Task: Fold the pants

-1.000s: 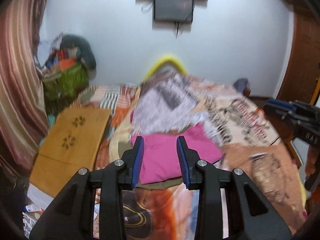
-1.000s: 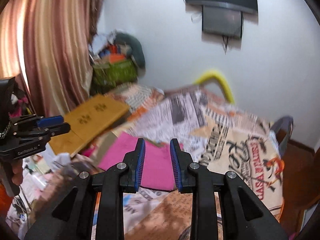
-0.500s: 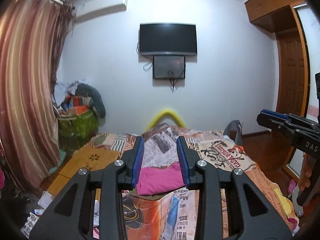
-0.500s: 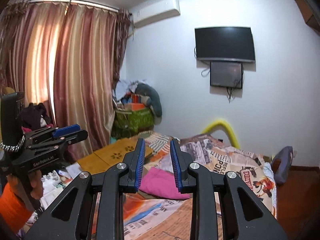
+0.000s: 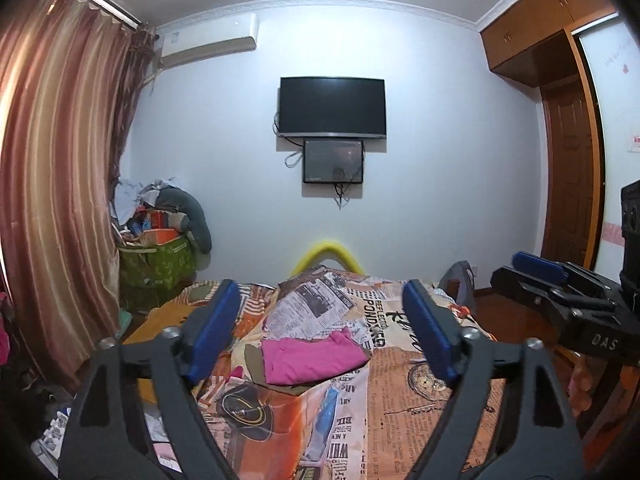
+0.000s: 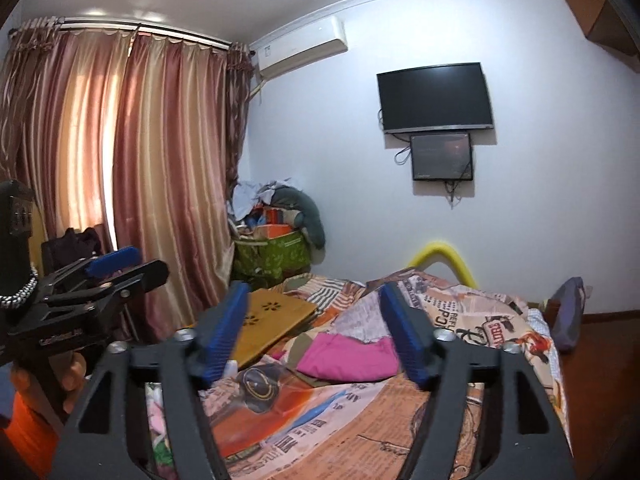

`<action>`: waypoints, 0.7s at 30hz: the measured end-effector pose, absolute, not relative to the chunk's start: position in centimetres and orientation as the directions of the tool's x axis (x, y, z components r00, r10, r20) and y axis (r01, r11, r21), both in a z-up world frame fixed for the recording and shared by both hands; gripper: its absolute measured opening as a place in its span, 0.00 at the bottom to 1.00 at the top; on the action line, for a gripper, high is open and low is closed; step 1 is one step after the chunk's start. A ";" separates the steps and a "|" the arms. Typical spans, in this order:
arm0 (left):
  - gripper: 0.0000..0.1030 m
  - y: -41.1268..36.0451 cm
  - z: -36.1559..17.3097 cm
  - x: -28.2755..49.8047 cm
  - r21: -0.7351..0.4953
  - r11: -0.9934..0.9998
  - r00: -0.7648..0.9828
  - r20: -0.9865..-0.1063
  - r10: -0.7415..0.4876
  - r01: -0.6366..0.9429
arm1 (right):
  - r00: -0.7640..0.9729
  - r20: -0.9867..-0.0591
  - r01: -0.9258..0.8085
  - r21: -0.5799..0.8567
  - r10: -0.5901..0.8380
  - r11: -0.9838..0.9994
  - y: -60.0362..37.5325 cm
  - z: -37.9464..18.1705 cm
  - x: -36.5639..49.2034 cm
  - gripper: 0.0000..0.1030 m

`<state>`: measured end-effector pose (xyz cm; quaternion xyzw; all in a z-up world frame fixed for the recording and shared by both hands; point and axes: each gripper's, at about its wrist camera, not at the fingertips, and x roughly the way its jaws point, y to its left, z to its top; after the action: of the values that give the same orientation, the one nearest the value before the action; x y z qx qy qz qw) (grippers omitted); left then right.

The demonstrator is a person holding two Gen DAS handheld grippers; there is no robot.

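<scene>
Left gripper [image 5: 322, 326] and right gripper [image 6: 316, 326] both spread wide, holding nothing, raised well above bed [image 5: 432, 392]; folded pink pants [image 5: 314, 360] lying mid-bed on printed bedspread, apart from both, beside wooden board [image 6: 272, 324].

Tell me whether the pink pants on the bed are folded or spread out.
Folded. The pink pants lie as a compact, layered rectangle on the bed, no legs stretched out. Both grippers are held open, away from them.
</scene>
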<state>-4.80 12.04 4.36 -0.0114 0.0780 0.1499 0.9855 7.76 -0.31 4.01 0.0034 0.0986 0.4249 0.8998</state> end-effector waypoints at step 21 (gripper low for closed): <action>0.99 11.4 2.9 -5.0 -0.013 0.955 0.939 -0.182 0.291 -0.298 | 0.661 -0.177 -0.726 0.092 0.729 0.681 -1.5 3.3 6.1 1.00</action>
<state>-4.99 11.38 2.86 -0.0202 0.0893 0.1494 0.9845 6.12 -1.48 3.32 0.0065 0.0998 0.3992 0.9114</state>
